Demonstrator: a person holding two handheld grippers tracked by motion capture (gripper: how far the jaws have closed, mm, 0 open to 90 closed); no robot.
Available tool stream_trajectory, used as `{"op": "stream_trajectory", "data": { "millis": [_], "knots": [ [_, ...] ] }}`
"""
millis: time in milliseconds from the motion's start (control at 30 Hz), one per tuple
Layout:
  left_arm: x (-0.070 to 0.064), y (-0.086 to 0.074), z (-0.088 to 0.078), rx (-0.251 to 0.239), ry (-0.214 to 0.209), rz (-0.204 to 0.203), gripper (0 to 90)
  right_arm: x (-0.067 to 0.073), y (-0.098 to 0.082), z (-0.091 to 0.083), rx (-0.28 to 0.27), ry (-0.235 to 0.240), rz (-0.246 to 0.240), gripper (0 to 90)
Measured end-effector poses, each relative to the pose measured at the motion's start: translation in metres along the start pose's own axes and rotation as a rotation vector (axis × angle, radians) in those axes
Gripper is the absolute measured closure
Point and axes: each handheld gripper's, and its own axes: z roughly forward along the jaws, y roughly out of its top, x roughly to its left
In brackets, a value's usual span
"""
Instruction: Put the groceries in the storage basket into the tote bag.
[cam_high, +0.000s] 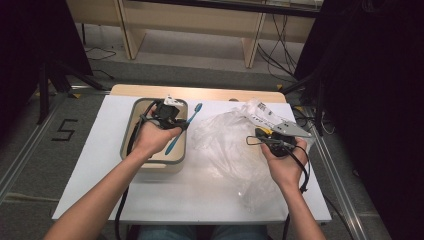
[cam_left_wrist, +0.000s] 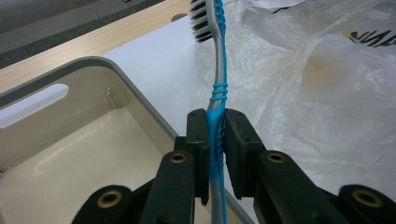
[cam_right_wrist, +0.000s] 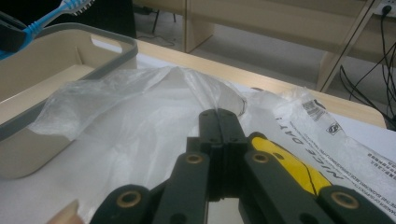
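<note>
One toothbrush (cam_left_wrist: 218, 84) clamped in left claw (cam_left_wrist: 215, 140), over tray (cam_left_wrist: 93, 70)

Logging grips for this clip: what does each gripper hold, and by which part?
Left gripper clamps the toothbrush by its handle. Right gripper has its jaws shut; whether they pinch the plastic bag cannot be told.
</note>
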Motion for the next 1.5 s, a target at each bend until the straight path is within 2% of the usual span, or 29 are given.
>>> {"op": "stream_trajectory", "data": {
  "millis": [367,900,1233,1500],
  "knots": [
    [-0.019,0.000,0.000,-0.004,-0.042,0.030,80.3,0.000,0.000,0.000,-0.005,-0.001,0.004,90.0],
    [-0.036,0.000,-0.002,-0.001,-0.090,0.061,80.3,0.001,0.000,0.000,-0.005,0.001,0.006,90.0],
    [-0.051,-0.001,0.002,0.009,-0.112,0.094,80.2,0.001,0.001,0.000,-0.009,0.002,0.007,90.0],
    [-0.064,-0.003,0.011,0.029,-0.136,0.115,80.3,0.001,0.001,-0.001,-0.009,0.002,0.007,90.0]
  ]
}}
